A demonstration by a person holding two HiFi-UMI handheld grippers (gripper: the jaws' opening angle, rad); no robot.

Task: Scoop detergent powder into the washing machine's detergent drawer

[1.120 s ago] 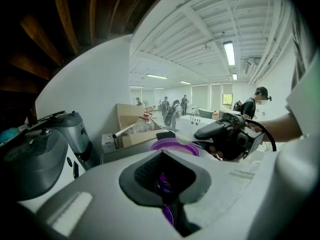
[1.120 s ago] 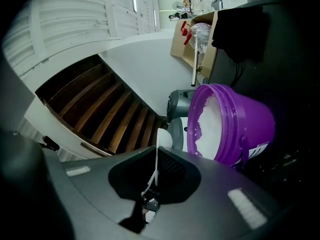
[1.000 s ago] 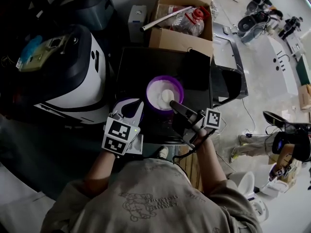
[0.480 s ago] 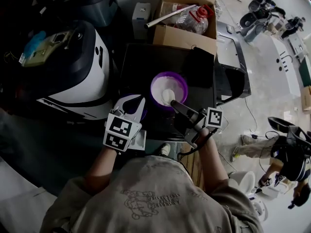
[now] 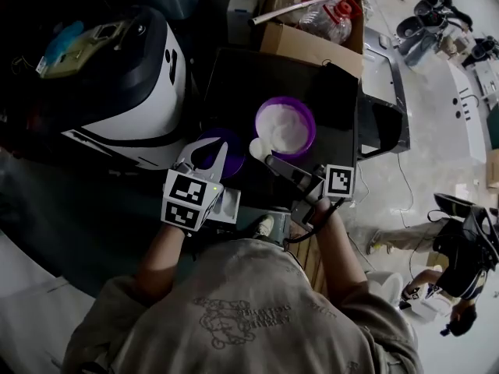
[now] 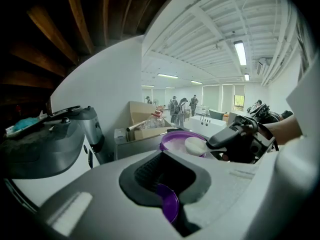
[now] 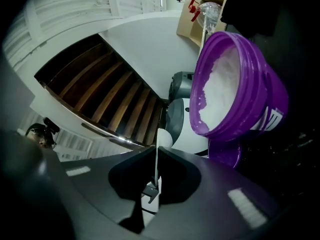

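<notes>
My right gripper (image 5: pixel 274 164) grips the scoop (image 5: pixel 260 148), handle running forward-left to its loaded bowl just left of the tub (image 5: pixel 285 100), near the lid (image 5: pixel 224 143) my left gripper (image 5: pixel 205 162) clamps.

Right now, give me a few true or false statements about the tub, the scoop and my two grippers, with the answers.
1. The right gripper is shut on the handle of a white scoop heaped with powder. True.
2. The left gripper is empty. False: its jaws are shut on the purple lid.
3. The purple tub is empty. False: it holds white detergent powder.
4. A cardboard box stands on the far side of the tub from the person. True.
</notes>
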